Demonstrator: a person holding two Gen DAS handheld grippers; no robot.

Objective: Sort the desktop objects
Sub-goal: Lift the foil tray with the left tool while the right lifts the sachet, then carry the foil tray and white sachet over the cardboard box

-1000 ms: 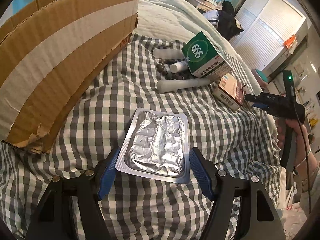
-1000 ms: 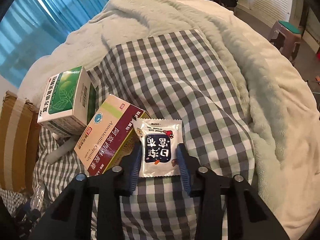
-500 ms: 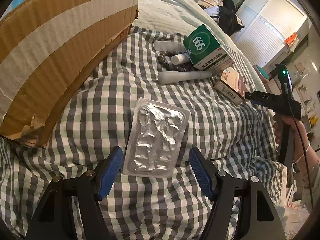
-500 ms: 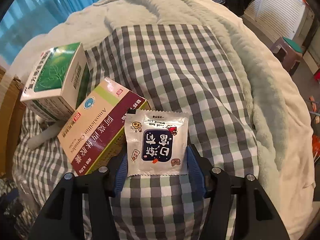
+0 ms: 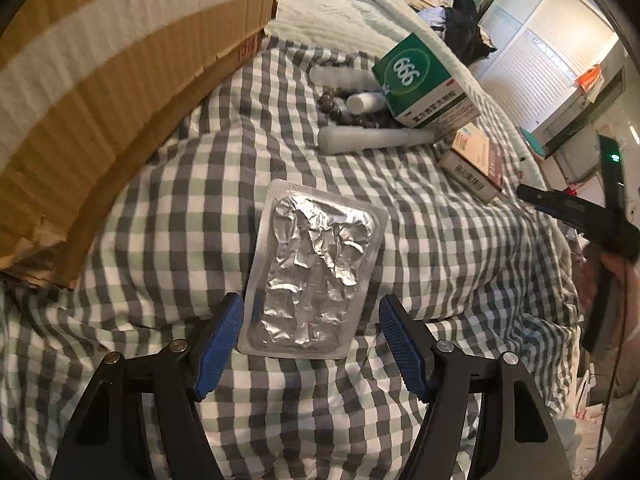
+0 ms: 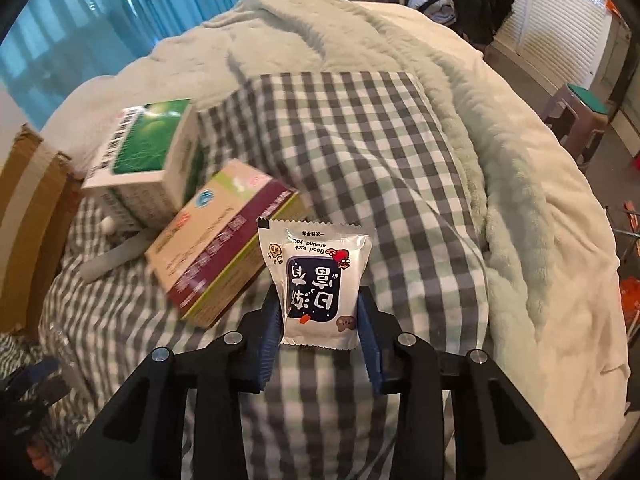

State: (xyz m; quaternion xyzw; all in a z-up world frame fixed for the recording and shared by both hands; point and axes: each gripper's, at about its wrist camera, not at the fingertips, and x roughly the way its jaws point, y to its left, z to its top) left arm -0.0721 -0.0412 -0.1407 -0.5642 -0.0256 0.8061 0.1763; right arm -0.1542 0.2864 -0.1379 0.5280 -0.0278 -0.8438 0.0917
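My left tongs [image 5: 311, 347] stand apart, the blister pack [image 5: 310, 276] lying between them; my right tongs [image 6: 319, 334], just closing, clamp a sachet [image 6: 316, 282].

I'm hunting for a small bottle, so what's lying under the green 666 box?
Poking out from under the green 666 box: a small white bottle, dark beads and a long white tube. Anything deeper beneath is covered.

I count two medicine boxes, one green-and-white [image 5: 424, 84] and one maroon-and-tan [image 5: 474, 166]. One foil blister pack [image 5: 312, 276]. One white snack sachet [image 6: 320, 280]. Three white tubes or bottles by the green box, the nearest [image 5: 372, 139] longest. One cardboard box [image 5: 120, 72]. The dark beads [image 5: 340, 110] blur together; I can't number them.
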